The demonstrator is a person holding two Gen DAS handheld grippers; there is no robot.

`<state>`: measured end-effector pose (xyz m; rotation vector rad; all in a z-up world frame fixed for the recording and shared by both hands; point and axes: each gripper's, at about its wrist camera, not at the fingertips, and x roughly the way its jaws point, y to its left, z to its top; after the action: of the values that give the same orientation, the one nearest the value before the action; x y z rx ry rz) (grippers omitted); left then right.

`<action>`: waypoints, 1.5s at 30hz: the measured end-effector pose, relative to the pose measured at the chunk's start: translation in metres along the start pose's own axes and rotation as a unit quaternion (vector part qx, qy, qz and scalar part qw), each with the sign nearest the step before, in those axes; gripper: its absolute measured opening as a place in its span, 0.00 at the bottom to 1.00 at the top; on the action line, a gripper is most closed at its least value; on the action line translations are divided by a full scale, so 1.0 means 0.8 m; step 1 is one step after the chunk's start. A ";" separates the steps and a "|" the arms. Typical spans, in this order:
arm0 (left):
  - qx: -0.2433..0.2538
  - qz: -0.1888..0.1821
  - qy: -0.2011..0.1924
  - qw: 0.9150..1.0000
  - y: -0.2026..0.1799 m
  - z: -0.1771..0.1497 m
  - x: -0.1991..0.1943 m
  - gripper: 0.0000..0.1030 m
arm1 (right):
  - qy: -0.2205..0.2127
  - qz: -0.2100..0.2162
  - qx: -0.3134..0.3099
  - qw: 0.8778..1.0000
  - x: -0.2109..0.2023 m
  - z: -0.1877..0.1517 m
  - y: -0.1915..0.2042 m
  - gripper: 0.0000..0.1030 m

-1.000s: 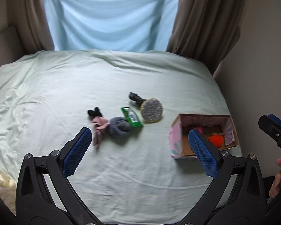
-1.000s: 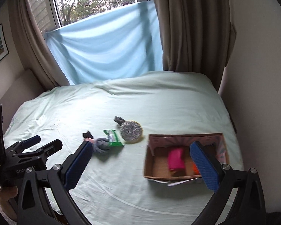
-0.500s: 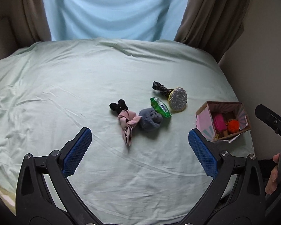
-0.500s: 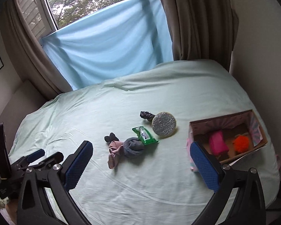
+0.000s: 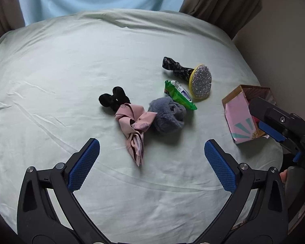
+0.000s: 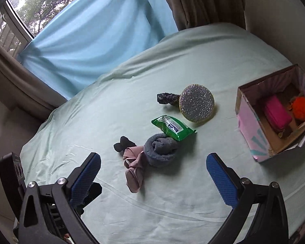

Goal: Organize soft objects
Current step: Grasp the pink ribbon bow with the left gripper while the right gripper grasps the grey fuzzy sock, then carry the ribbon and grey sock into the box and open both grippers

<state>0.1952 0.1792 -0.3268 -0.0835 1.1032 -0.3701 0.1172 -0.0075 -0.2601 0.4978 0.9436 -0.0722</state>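
- The soft things lie in a bunch near the middle of the bed (image 5: 50, 65).
- The pink cloth (image 5: 133, 126) is long. One end touches the gray roll and the other end points toward the left tongs.
- The gray fuzzy roll (image 5: 166, 113) sits just beside the pink cloth, on its right.
- A black bow (image 5: 112, 98) touches the far end of the pink cloth.
- A green wipes pack (image 5: 180, 94) leans on the gray roll. Its long side runs toward the sparkly round pad (image 5: 201, 81).
- A dark twisted cloth (image 5: 174, 67) pokes out from behind the pad.
- The open box (image 6: 252, 130) stands to the right, well apart from the bunch. A pink case (image 6: 277, 114) and an orange fuzzy ball (image 6: 301, 105) are inside it.
- The left tongs (image 5: 152, 158) are wide apart and hold nothing.
- The right tongs (image 6: 153, 171) are wide apart too, and empty.
- Both tongs are closer to the bunch than a moment ago, so the things look bigger.
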 end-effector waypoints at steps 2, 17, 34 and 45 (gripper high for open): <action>0.002 -0.003 0.007 1.000 0.007 0.002 0.029 0.99 | 0.007 0.003 0.015 1.000 0.029 -0.003 -0.007 1.00; 0.001 0.012 0.049 0.999 0.043 0.002 0.177 0.91 | 0.076 0.012 0.078 0.994 0.199 -0.018 -0.037 1.00; 0.008 0.032 0.052 0.998 0.048 0.006 0.198 0.26 | 0.135 0.015 0.096 0.986 0.259 -0.011 -0.032 0.55; 0.003 0.027 0.029 0.999 0.052 0.015 0.160 0.20 | 0.120 0.024 0.065 0.990 0.231 -0.005 -0.013 0.45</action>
<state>0.2670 0.1744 -0.4414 -0.0370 1.1583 -0.3293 0.2210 0.0132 -0.4119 0.6598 1.1671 -0.0293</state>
